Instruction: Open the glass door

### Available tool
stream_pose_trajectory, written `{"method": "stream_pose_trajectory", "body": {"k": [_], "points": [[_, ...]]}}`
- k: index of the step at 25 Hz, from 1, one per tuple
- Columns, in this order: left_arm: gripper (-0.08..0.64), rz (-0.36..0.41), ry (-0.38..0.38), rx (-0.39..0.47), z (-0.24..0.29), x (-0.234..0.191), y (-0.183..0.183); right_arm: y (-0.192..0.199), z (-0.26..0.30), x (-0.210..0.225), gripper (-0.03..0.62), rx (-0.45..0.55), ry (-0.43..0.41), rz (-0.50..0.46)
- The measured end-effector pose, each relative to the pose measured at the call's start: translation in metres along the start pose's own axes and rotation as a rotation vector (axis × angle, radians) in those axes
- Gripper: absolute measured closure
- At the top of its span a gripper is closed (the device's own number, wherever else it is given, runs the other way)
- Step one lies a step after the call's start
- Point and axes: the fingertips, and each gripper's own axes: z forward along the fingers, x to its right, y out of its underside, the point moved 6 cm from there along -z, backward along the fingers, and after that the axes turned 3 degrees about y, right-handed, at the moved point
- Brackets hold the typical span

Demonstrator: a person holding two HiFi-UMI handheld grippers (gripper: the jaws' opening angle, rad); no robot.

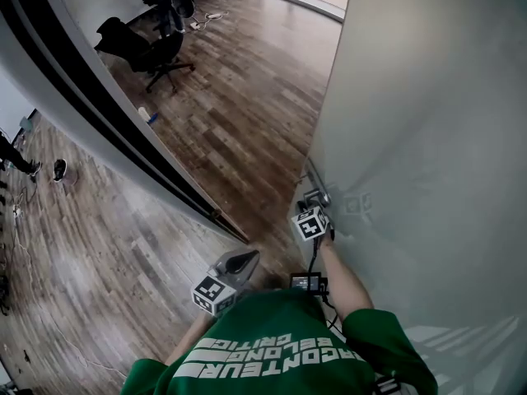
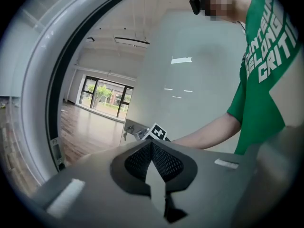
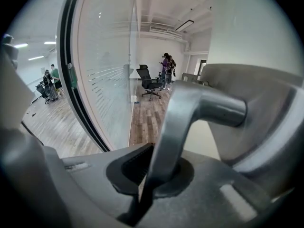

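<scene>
The frosted glass door fills the right of the head view and stands ajar from its dark frame. Its metal lever handle sits at the door's near edge. My right gripper is shut on that handle; in the right gripper view the handle's lever passes between the jaws of the right gripper. My left gripper hangs back near the person's chest, apart from the door. In its own view the left gripper is shut on nothing, and the handle plate shows beyond it.
Wooden floor runs through the doorway. A black office chair stands in the far room, with a small object on the floor by the frame. People stand in the distance. A glass partition lines the left.
</scene>
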Motion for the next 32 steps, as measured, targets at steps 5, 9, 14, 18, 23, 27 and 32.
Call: {"method": "stream_pose_trajectory", "body": {"k": [5,9,14,18,23,27,32], "points": [[0.548,-0.004,0.046,-0.032,0.024,0.003,-0.005,0.004,-0.002,0.033,0.6,0.001,0.034,0.029],[0.549,-0.014,0.064,-0.061,0.041,0.004,-0.007,0.015,-0.005,0.058,0.6,-0.006,0.061,0.051],[0.549,-0.002,0.11,-0.071,0.071,-0.006,-0.008,0.02,-0.004,0.088,0.6,-0.002,0.103,0.078],[0.549,0.003,0.162,-0.083,0.103,-0.014,-0.008,0.035,-0.003,0.111,0.6,-0.007,0.133,0.108],[0.548,0.029,0.244,-0.086,0.16,-0.023,-0.014,0.056,0.003,0.151,0.6,-0.002,0.163,0.147],[0.548,0.026,0.289,-0.127,0.19,-0.031,-0.024,0.063,-0.001,0.181,0.6,-0.016,0.181,0.187],[0.549,0.036,0.365,-0.148,0.221,-0.032,-0.032,0.084,-0.009,0.214,0.6,-0.031,0.214,0.241]]}}
